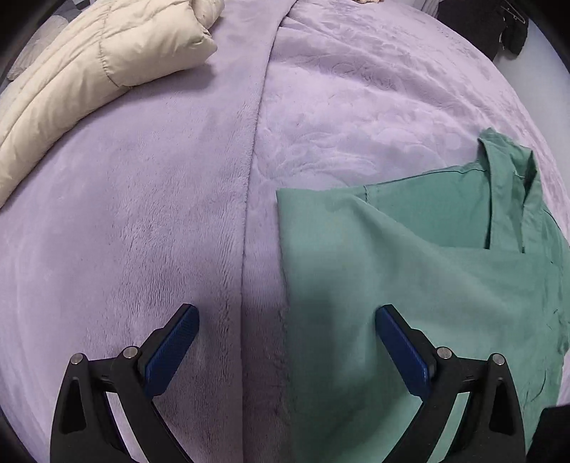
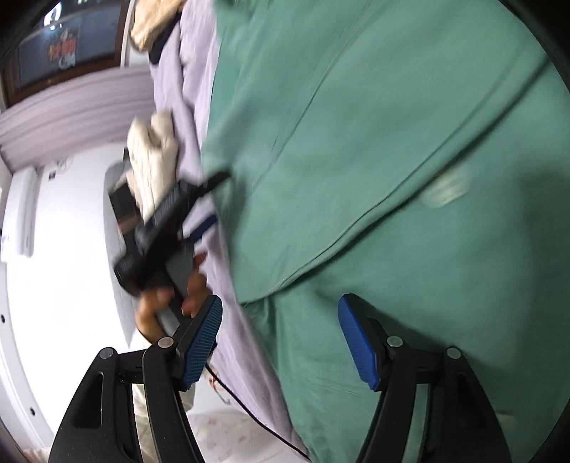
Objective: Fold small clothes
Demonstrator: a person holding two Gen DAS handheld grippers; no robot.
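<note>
A green collared shirt (image 1: 409, 267) lies partly folded on the lilac blanket (image 1: 142, 213), its collar (image 1: 509, 171) toward the right. My left gripper (image 1: 286, 311) hangs open over the shirt's left edge, one finger above the blanket and the other above the green cloth, holding nothing. In the right wrist view the shirt (image 2: 374, 142) fills most of the tilted, blurred picture. My right gripper (image 2: 279, 302) is open just above it with nothing between its pads. A hand (image 2: 167, 299) holds the left gripper (image 2: 213, 199) at the shirt's edge.
A cream puffer jacket (image 1: 89, 71) lies at the blanket's far left. Dark clothing (image 1: 498, 25) hangs at the top right. In the right wrist view, the blanket's edge (image 2: 192, 107), a cream cloth (image 2: 153, 160) and a thin black cable (image 2: 249, 409) lie beside the shirt.
</note>
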